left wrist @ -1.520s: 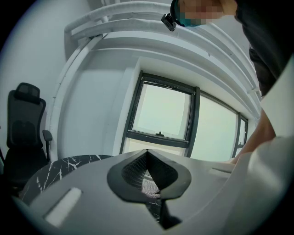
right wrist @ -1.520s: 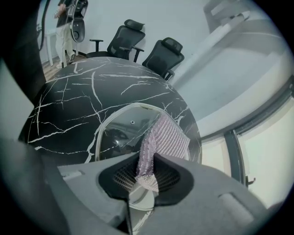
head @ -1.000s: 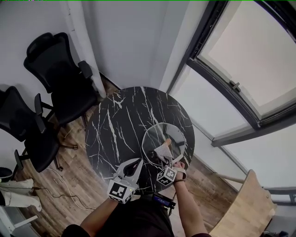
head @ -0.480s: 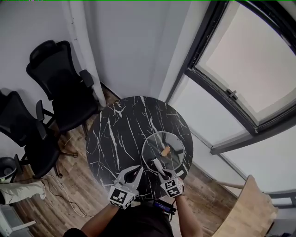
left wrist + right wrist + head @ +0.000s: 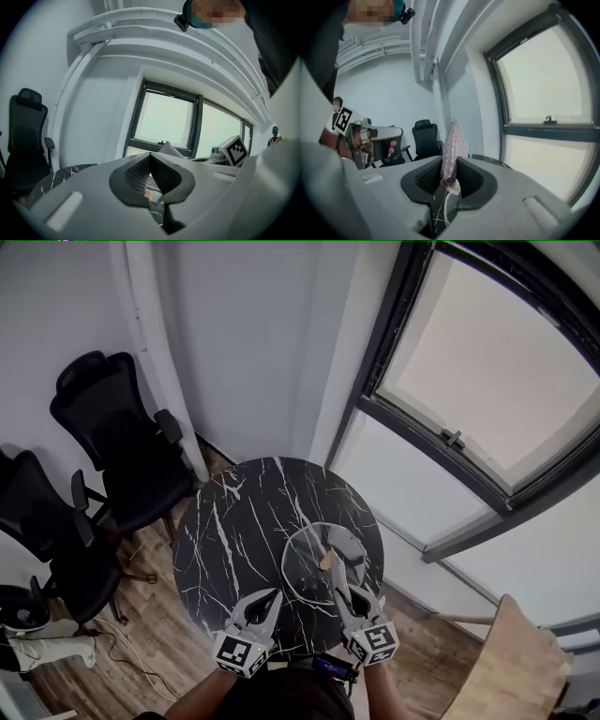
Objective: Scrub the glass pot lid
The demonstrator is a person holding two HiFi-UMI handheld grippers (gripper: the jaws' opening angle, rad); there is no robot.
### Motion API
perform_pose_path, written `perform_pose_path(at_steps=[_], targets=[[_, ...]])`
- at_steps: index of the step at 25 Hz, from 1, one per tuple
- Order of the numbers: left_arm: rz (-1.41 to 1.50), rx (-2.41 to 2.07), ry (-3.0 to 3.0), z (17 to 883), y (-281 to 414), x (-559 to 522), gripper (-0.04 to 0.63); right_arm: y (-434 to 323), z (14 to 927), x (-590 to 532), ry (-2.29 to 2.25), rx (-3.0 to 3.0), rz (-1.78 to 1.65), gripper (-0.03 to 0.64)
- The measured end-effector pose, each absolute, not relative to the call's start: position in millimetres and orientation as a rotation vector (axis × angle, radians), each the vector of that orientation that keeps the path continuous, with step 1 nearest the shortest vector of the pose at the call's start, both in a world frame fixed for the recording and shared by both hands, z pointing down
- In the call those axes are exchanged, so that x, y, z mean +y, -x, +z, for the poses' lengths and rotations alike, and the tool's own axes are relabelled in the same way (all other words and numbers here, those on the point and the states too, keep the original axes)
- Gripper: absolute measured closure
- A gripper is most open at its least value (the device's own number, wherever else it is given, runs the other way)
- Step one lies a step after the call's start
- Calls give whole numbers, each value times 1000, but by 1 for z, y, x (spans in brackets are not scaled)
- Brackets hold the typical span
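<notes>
Lid (image 5: 302, 563) flat on table (image 5: 234, 521), dead ahead of right gripper (image 5: 335, 579), clamped on cloth (image 5: 452, 140), tip over lid centre. Left gripper (image 5: 270, 598) closed on nothing, farther, just off near-left rim.

Here's my left claw (image 5: 269, 597): a pale grey plastic shell tapering to two pointed jaws, with a black-and-white square-marker cube (image 5: 238, 652) at its back. My right claw (image 5: 332, 576) matches it, with a second marker cube (image 5: 372, 641). Close in, black ribbed pads (image 5: 137, 174) line the smooth grey housing. I'm wearing dark clothing (image 5: 281, 695).
</notes>
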State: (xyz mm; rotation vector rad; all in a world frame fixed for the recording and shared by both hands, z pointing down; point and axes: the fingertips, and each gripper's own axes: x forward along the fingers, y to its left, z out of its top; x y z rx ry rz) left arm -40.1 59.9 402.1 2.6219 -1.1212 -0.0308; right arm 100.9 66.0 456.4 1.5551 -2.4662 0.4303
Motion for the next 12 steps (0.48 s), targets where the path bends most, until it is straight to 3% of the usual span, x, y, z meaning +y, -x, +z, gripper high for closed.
perform_pose_path(at_steps=[7,12], targets=[[-113,-1221,-2650,352,50,60,594,-118,368,81,-1871,-2497,242,539],[-159,-1275,-2681,340,55,63,594,-113,358,98,-1920,-2474,122,537]])
